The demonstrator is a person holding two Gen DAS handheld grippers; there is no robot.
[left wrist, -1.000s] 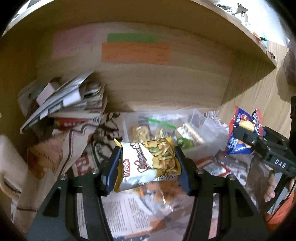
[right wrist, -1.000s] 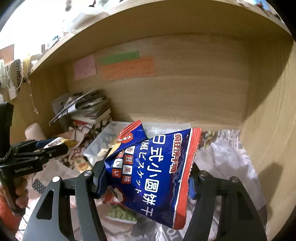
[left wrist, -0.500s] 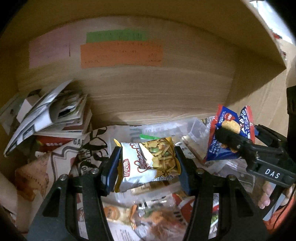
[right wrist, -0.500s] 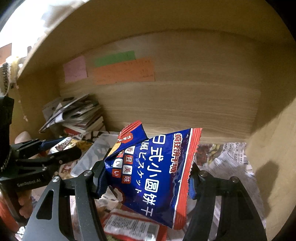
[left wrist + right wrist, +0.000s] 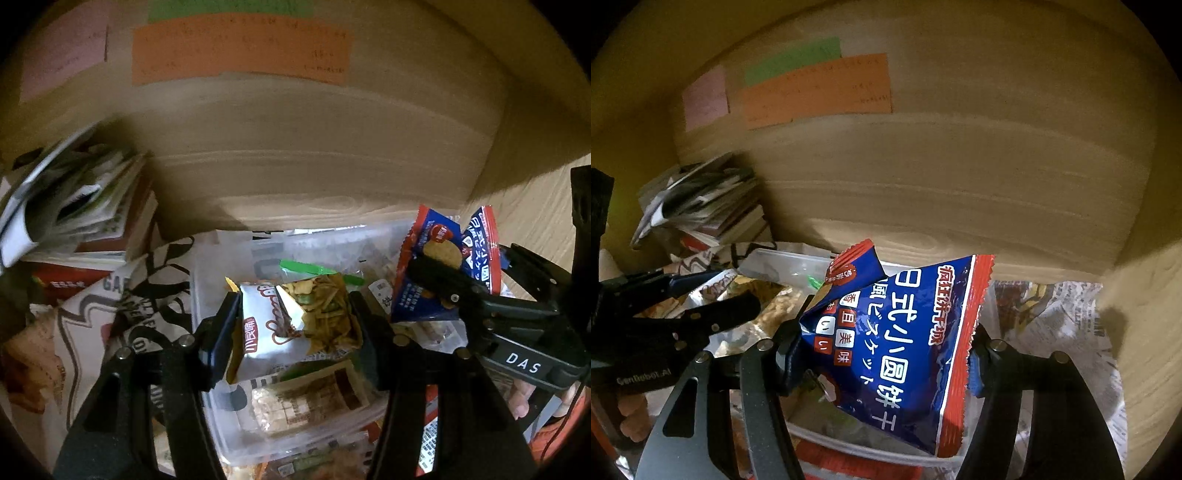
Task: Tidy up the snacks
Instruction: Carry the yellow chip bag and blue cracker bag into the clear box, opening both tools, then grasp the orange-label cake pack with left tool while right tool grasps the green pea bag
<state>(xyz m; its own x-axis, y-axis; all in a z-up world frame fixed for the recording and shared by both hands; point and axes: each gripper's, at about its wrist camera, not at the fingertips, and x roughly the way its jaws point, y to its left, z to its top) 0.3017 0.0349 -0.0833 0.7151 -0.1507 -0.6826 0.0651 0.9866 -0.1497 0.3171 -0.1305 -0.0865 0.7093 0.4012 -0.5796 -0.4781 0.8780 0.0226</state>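
- The left hand-held gripper (image 5: 295, 325), black with two fingers, is pinching a small silver-and-yellow foil snack packet (image 5: 295, 325) printed with green and tan crisps; the packet sits crosswise between the finger pads, held above the clear plastic storage box (image 5: 221, 424).
- The right hand-held gripper (image 5: 882, 354) is clamped on a larger blue snack bag with red serrated edges and white Japanese and Chinese lettering (image 5: 905, 332); the bag hangs tilted, its lower corner over the near rim of the same clear box (image 5: 849, 443).
- In the left wrist view the blue bag (image 5: 443, 273) shows its other face, with a round biscuit picture, gripped by the right hand-held gripper (image 5: 454, 291) just to the right of the silver packet and over the right side of the box.
- In the right wrist view the left hand-held gripper (image 5: 701, 306) reaches in from the left with the foil packet (image 5: 738, 295) between its fingers.
- Inside the box lie other wrapped snacks, among them a brown-and-cream packet (image 5: 306, 398) and a green-edged clear wrapper (image 5: 314, 269).
- The box rests on printed newspaper (image 5: 1063, 325) spread over the tabletop, inside a wooden alcove (image 5: 960, 166).
- Orange (image 5: 816, 92), green (image 5: 792, 61) and pink (image 5: 705, 98) paper notes are stuck to the wooden back panel.
- A stack of books and magazines (image 5: 77, 218) stands at the left, against the back panel.
- A beige bag with black printed lettering (image 5: 110, 314) lies beside the box on its left.
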